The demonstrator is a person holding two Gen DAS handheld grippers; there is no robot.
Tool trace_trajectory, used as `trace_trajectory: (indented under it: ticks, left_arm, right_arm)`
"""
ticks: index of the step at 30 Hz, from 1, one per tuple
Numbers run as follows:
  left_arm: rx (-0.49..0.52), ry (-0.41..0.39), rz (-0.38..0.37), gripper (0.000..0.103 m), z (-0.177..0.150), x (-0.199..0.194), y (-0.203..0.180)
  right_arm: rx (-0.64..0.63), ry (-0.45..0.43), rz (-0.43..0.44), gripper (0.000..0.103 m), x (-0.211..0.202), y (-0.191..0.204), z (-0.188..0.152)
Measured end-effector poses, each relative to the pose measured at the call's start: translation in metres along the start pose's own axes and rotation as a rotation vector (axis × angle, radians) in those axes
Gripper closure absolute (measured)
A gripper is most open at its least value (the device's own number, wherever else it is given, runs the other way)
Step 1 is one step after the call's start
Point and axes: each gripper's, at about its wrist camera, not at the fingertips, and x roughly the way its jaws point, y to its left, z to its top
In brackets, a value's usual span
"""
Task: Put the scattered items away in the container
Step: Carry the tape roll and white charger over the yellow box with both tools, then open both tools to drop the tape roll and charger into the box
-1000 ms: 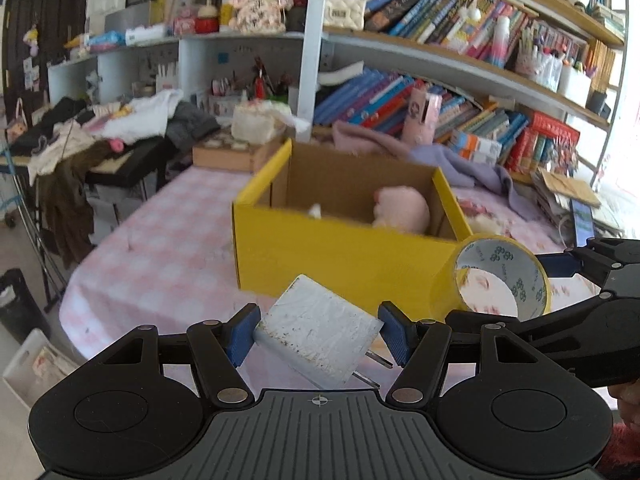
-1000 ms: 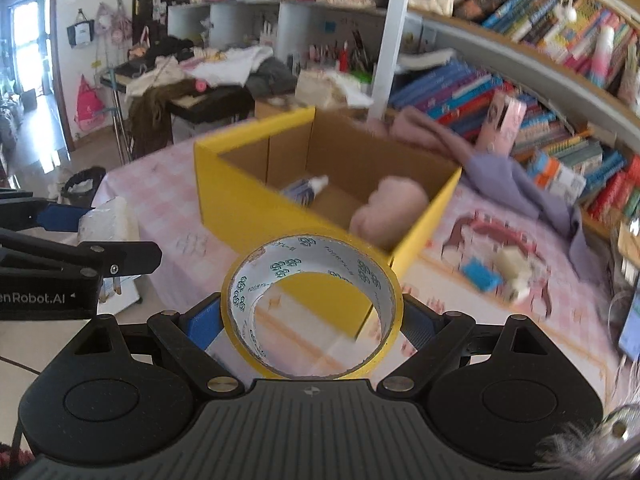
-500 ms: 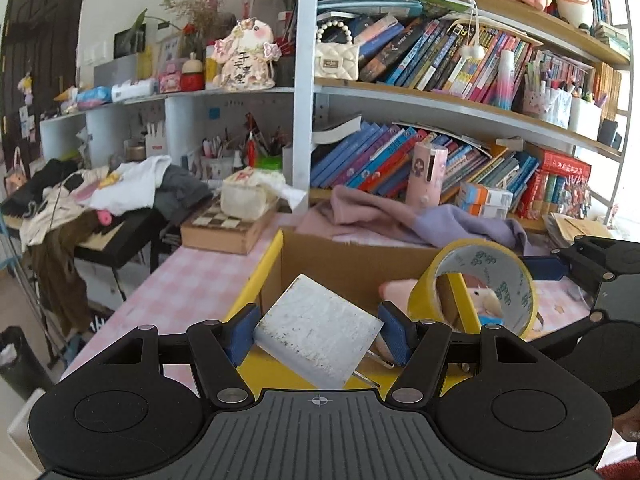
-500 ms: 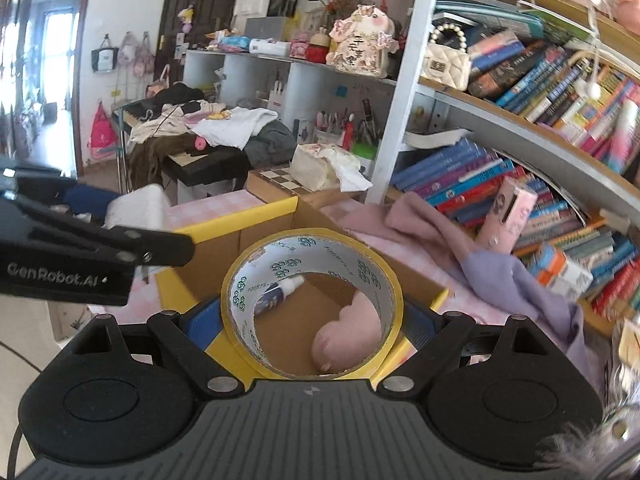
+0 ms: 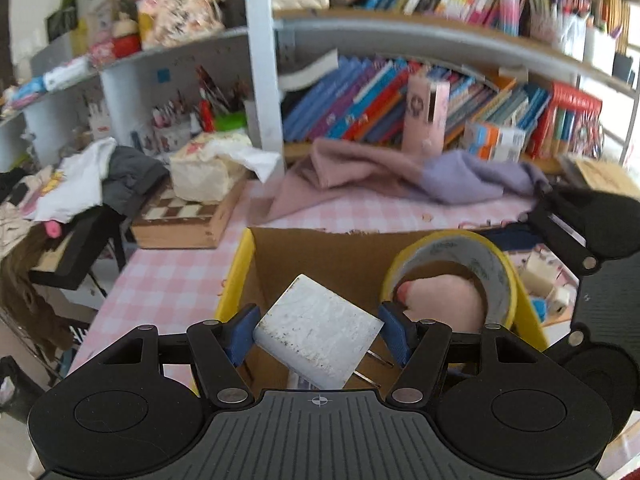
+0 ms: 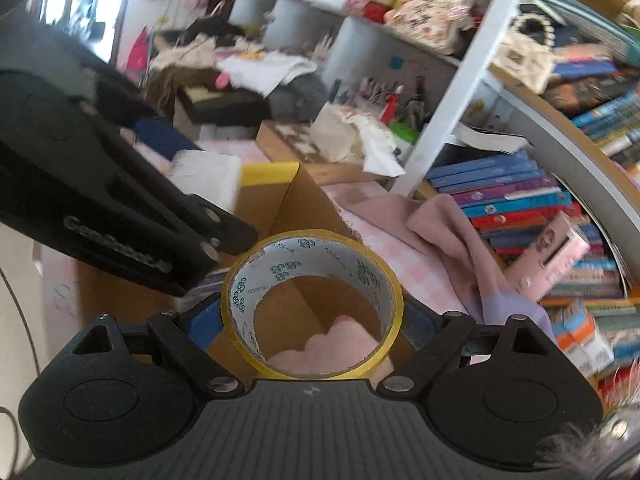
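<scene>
Left gripper (image 5: 320,334) — blue pads clamped on a white charger plug (image 5: 318,330), held tilted above the near left corner of the yellow cardboard box (image 5: 236,276); its scuffed, speckled face is up and two metal prongs point down-right. Right gripper (image 6: 312,316) — pads closed on a yellow-edged tape roll (image 6: 312,272), upright, hollow toward the camera, above the box's right part. Through the roll a pink plush toy (image 6: 320,354) lies inside the box, largely hidden; the box floor is mostly hidden too.
</scene>
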Motion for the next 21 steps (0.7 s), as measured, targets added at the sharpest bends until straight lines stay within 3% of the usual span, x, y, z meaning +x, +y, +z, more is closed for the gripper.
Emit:
trace_trajectory:
  ticks: [11,21]
  left_arm:
    - [0.064,0.183,-0.022,0.038,0.011,0.077,-0.002]
    - [0.112,0.287,-0.044,0.037,0.014,0.101,-0.007]
  right_arm:
    - [-0.279,0.179,0.091,0.012,0.071,0.007,0.007]
    - [-0.274,0.216,0.12,0.011,0.085,0.001,0.004]
